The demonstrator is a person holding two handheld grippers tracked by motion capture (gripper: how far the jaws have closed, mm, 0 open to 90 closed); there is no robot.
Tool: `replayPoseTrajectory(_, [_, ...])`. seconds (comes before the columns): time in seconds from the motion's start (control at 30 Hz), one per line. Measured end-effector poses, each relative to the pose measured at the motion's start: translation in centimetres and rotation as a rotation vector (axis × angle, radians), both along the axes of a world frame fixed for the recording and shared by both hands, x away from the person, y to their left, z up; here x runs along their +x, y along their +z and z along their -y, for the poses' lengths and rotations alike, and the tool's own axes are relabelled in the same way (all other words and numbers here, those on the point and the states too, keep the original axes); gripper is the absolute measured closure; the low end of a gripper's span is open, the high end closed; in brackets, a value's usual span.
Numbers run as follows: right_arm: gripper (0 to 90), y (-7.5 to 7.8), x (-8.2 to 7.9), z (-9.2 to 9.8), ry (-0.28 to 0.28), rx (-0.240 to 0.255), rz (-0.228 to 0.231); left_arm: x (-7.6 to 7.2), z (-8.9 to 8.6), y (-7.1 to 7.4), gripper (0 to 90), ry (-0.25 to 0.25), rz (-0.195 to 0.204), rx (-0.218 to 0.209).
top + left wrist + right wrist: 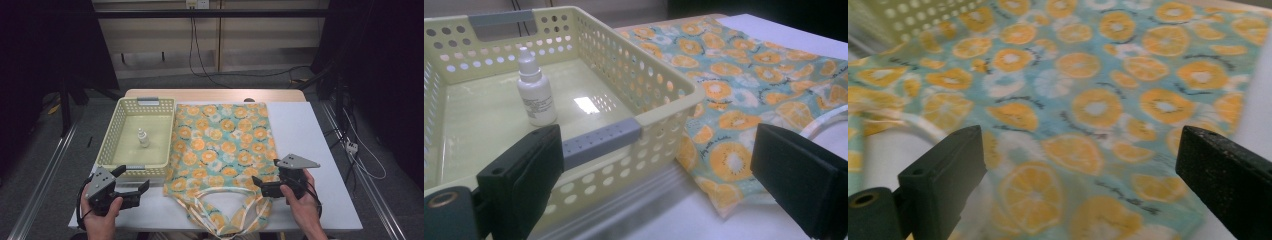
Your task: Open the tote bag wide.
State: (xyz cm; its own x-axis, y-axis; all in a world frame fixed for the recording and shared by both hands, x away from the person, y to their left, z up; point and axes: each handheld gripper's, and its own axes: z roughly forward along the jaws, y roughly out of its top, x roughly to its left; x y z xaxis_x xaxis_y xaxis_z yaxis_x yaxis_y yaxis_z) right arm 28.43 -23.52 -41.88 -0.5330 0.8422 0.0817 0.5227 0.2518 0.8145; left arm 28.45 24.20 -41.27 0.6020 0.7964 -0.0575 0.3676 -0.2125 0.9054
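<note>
Grippers, left gripper [131,186] near the basket [111,145] and right gripper [264,186] over the orange-print bag [222,145] beside that basket, stood wide open, holding nothing.

the tote bag [220,145] is teal-green, printed all over with orange citrus slices, pale white slices and thin dark script; its handles [227,200] are white edged in the same print; the basket [111,145] is pale yellow, its walls dotted with round holes, with grey grips [601,141]; the small bottle [535,92] is white; the bench [310,150] is white; both claws, left [131,184] and right [260,184], are black with grey plates.
</note>
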Motion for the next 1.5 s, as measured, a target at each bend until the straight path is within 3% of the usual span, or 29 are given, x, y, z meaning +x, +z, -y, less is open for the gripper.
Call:
replayPoseTrajectory(0.27, [17.4, 0.6, -0.7, -3.6, 0.165, -0.053, -0.045, 0.1, 0.3, 0.1, 6.9, -0.027, -0.01, -0.001])
replayPoseTrajectory(0.37, [17.0, 0.4, -1.0, -4.8, 0.257, -0.054, -0.074, 0.2, 0.5, 0.1, 7.6, -0.037, -0.016, 0.002])
replayPoseTrajectory(0.63, [27.9, -0.2, -1.6, -8.2, 0.393, -0.087, -0.131, 0.1, 0.4, 0.0, 7.6, -0.029, -0.029, -0.005])
replayPoseTrajectory(0.87, [40.1, -0.9, -1.8, -10.2, 0.463, -0.097, -0.167, -0.2, 0.6, 0.1, 8.3, -0.038, -0.039, 0.016])
replayPoseTrajectory(0.97, [44.3, -1.4, -2.1, -11.4, 0.513, -0.125, -0.187, -0.2, 0.7, 0.1, 8.3, -0.043, -0.046, 0.03])
replayPoseTrajectory(1.17, [49.9, -1.9, -2.5, -12.1, 0.543, -0.172, -0.191, -0.2, 0.8, 0.0, 8.4, -0.044, -0.042, 0.038])
replayPoseTrajectory(1.23, [51.9, -2.2, -2.7, -12.4, 0.553, -0.208, -0.19, -0.3, 0.8, 0.1, 8.4, -0.036, -0.038, 0.028])
replayPoseTrajectory(1.3, [56.7, -2.6, -3.0, -12.8, 0.562, -0.254, -0.188, -0.4, 0.7, 0.1, 8.4, -0.035, -0.034, 0.028])
replayPoseTrajectory(1.4, [76.5, -2.5, -3.2, -13.0, 0.578, -0.25, -0.177, -0.5, 0.8, 0.0, 8.4, -0.045, -0.042, 0.031])
replayPoseTrajectory(1.5, [90.0, -2.6, -2.8, -12.9, 0.577, -0.219, -0.189, -0.8, 0.8, 0.0, 8.4, -0.068, -0.049, 0.036])
